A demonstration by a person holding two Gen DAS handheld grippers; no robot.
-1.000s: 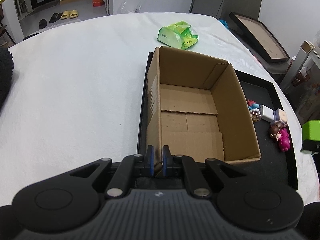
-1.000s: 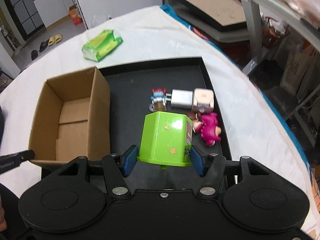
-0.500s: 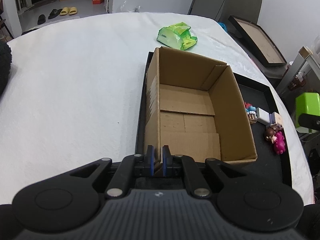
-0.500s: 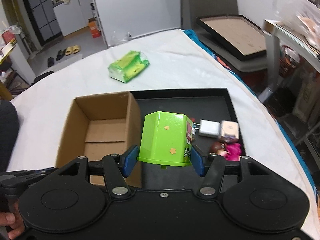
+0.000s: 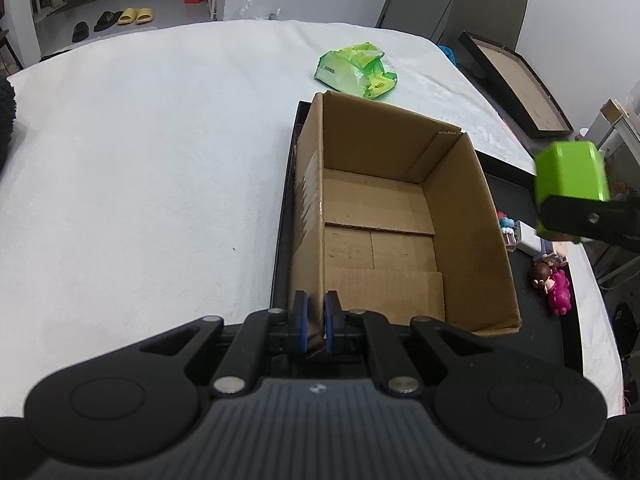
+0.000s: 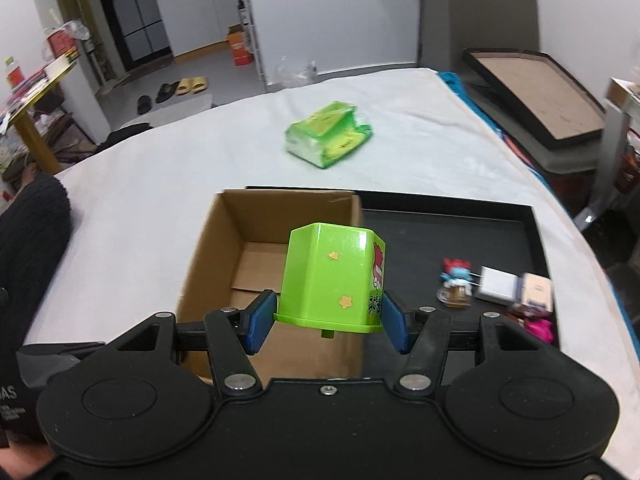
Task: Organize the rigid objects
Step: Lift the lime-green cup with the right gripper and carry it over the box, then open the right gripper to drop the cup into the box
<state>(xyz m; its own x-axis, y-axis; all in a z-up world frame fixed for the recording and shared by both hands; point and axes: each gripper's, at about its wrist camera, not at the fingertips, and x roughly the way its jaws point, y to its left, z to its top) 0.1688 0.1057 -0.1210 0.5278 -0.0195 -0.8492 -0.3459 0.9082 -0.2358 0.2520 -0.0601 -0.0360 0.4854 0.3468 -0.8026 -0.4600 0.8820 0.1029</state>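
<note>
Green container held in the air at the open cardboard box.
The right gripper (image 6: pixel 326 322) clamps the green container (image 6: pixel 334 278) by its flanged base, long axis running away from the camera, closed end tilted up and forward over the box's right wall. The left gripper (image 5: pixel 316 322) pinches the near-left wall of the cardboard box (image 5: pixel 400 216), which sits on the black tray (image 6: pixel 460 236) beside small figurines (image 6: pixel 456 280).
</note>
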